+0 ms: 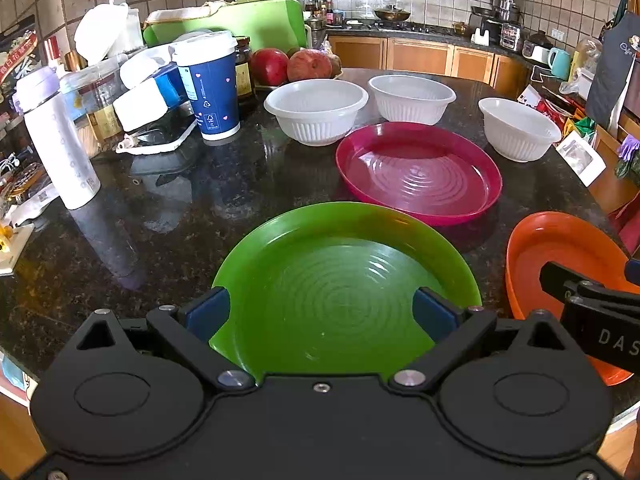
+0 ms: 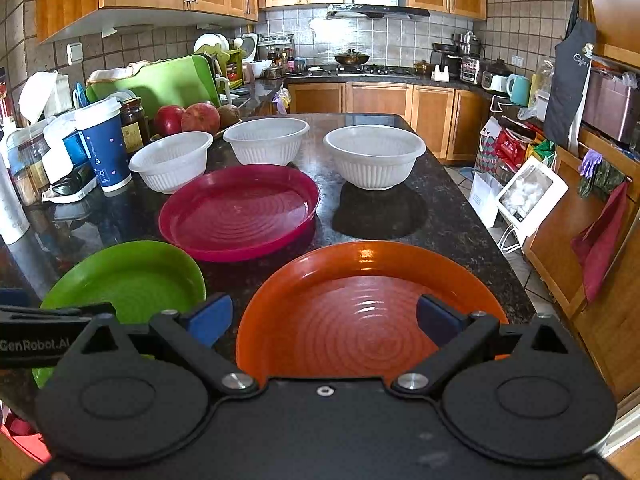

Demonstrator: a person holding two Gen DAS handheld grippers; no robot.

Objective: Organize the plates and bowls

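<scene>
Stock on the tabletop (image 1: pixel 168 216), left to right, as I read it from both wrist views:

- Green plate (image 1: pixel 344 280): near edge, left. My left gripper (image 1: pixel 322 314) hangs over its near rim, jaws wide, holding nothing.
- First white bowl (image 1: pixel 316 110): far side, beside the blue paper cup (image 1: pixel 208 84). Upright, empty.
- Pink plate (image 1: pixel 418 174): middle of the tabletop, just beyond the green one, not on it.
- Second white bowl (image 1: pixel 412 98): far edge, behind the pink plate. Upright, empty.
- Third white bowl (image 2: pixel 374 156): far right, apart from the other two.
- Orange plate (image 2: pixel 368 304): near edge, right. My right gripper (image 2: pixel 324 318) sits over its near rim, jaws wide, nothing gripped.

Progress, by my judgement: none yet. Three plates lie singly, three bowls stand singly; no stack of either exists. All remains: gather plates into one pile, nest bowls into another. Both grippers look placed for a first pick.
</scene>
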